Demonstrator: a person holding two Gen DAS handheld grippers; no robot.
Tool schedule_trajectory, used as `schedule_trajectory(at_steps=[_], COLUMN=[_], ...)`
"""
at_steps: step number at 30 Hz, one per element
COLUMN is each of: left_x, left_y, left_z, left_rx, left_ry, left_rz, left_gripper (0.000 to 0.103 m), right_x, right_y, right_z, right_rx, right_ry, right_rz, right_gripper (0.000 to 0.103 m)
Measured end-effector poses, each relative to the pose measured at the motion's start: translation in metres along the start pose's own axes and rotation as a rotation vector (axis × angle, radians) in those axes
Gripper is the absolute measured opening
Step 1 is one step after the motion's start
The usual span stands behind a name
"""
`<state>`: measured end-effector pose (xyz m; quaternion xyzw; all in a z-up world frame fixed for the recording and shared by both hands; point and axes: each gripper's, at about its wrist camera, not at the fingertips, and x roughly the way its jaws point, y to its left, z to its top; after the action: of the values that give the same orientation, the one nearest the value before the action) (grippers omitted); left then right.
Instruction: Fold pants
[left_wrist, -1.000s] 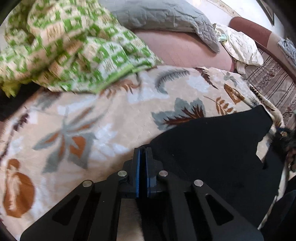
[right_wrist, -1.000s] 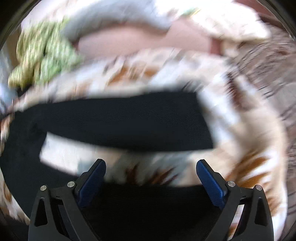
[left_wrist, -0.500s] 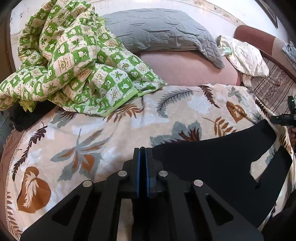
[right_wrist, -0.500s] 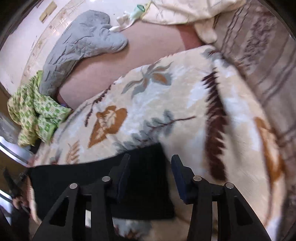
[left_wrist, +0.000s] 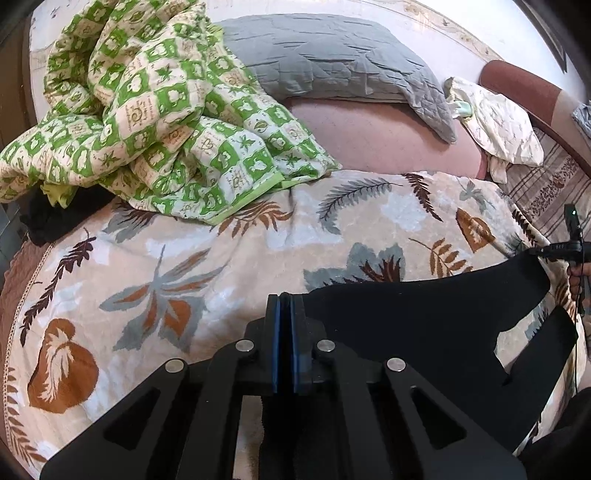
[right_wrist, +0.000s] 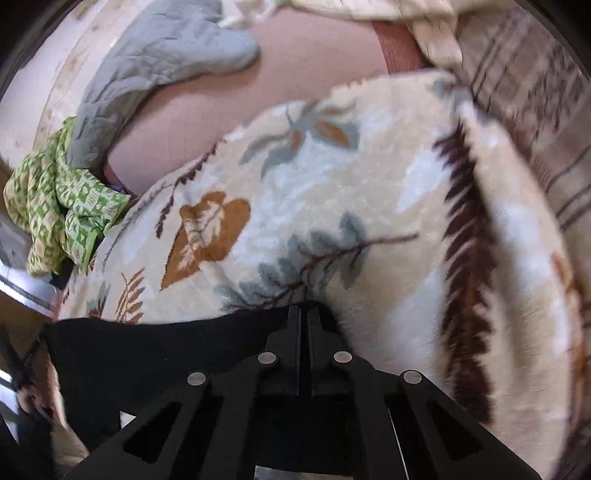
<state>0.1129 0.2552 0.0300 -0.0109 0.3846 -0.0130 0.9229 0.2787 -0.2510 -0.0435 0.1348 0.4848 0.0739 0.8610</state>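
under both closed grippers, black pants (left_wrist: 424, 325) (edges hidden)

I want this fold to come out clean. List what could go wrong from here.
1. The two legs of the black pants lie split apart near the right gripper, which seems to hold only one leg end, so the other may trail and fold crooked.
2. The left gripper pinches just an edge, jaws closed; a hard pull might slip it free.
3. The plush leaf-print blanket could drag on the fabric and bunch it.
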Motion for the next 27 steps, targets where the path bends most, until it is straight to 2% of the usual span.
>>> schedule_trajectory(at_steps=[6, 15, 20, 27], left_x=[-0.023, -0.084, -0.11, -0.11], left_y=[-0.015, -0.023, -0.007, 0.008], left_z=[-0.007, -0.05, -0.105, -0.18], left_rx=[0.087, 0.143, 0.116, 0.029], left_ry=[-0.065, -0.159, -0.149, -0.088], left_rz=[-0.003, -0.016, -0.034, -0.061], left_gripper=[0.003, 0.003, 0.003, 0.003], right_x=[-0.051, -0.113, -0.129, -0.125], right_y=[0.007, 0.024, 0.023, -0.013], right_z=[-0.02, -0.102, -0.159, -0.209], right_rx=[-0.138, -0.307, -0.377, -0.321], right_ry=[-0.065, -0.124, -0.077, -0.025], right_rz=[0.023, 0.031, 0.016, -0.005], right_gripper=[0.001, 0.001, 0.001, 0.001])
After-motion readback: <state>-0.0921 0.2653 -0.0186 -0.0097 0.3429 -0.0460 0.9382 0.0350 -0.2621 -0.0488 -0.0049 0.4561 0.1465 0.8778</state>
